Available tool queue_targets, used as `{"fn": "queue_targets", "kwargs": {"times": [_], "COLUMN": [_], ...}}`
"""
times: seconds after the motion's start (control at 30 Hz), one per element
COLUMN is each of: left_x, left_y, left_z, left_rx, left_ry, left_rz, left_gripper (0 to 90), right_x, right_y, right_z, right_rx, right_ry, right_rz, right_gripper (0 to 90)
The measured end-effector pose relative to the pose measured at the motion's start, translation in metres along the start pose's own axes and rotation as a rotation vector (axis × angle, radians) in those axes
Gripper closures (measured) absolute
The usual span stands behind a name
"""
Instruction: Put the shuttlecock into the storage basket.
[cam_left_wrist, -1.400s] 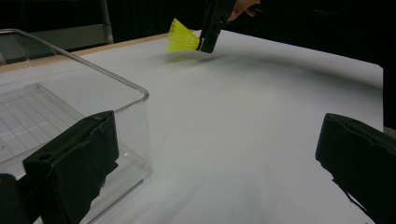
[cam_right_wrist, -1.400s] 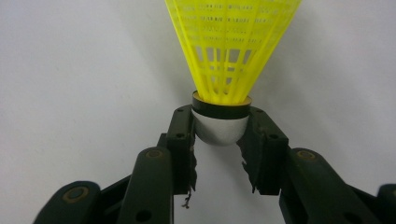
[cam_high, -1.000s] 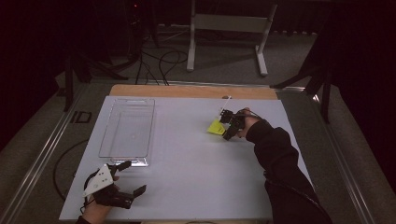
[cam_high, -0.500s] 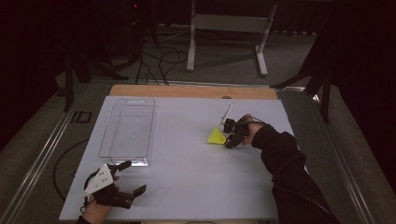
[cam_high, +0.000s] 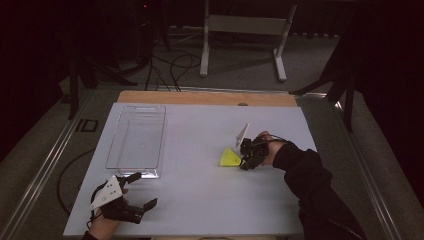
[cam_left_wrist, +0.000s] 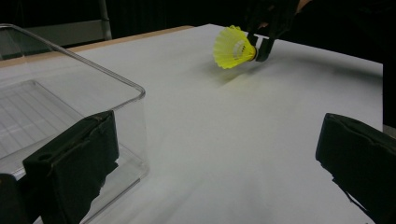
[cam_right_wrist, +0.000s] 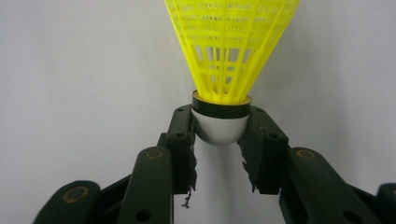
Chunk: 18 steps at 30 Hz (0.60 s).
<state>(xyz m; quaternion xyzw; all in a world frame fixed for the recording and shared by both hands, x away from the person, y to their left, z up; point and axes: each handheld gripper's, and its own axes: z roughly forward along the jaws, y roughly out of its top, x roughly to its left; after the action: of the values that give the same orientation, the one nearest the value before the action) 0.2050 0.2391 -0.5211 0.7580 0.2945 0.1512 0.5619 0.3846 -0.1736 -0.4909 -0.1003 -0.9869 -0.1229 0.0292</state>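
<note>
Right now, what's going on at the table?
A person works with a hand-held gripper in each hand. The right hand-held gripper is shut on the white cork base of a yellow shuttlecock, holding it low over the white table with its skirt pointing toward the clear plastic tray. The tray sits at the table's left side and looks empty. The left hand-held gripper stands open near the tray's near end, holding nothing.

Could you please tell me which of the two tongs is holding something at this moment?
The right tongs, shut on the white cork of the yellow shuttlecock. The left tongs, near the clear tray, stand open with nothing between them.
</note>
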Motion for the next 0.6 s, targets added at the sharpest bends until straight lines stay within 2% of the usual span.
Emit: {"fn": "queue_targets", "kwargs": {"times": [0.43, 0.6], "left_x": [-0.001, -0.002], "left_y": [0.001, 0.002], "left_z": [0.002, 0.004], "left_rx": [0.011, 0.024], "left_ry": [-0.007, -0.013], "left_rz": [-0.009, -0.016], "left_gripper": [0.1, 0.1], "right_x": [0.028, 0.037], "right_y": [0.000, -0.002], "right_z": [-0.005, -0.007], "right_rx": [-0.037, -0.066], "right_ry": [0.027, 0.037], "right_rz": [-0.077, -0.085], "right_gripper": [66.2, 66.2]}}
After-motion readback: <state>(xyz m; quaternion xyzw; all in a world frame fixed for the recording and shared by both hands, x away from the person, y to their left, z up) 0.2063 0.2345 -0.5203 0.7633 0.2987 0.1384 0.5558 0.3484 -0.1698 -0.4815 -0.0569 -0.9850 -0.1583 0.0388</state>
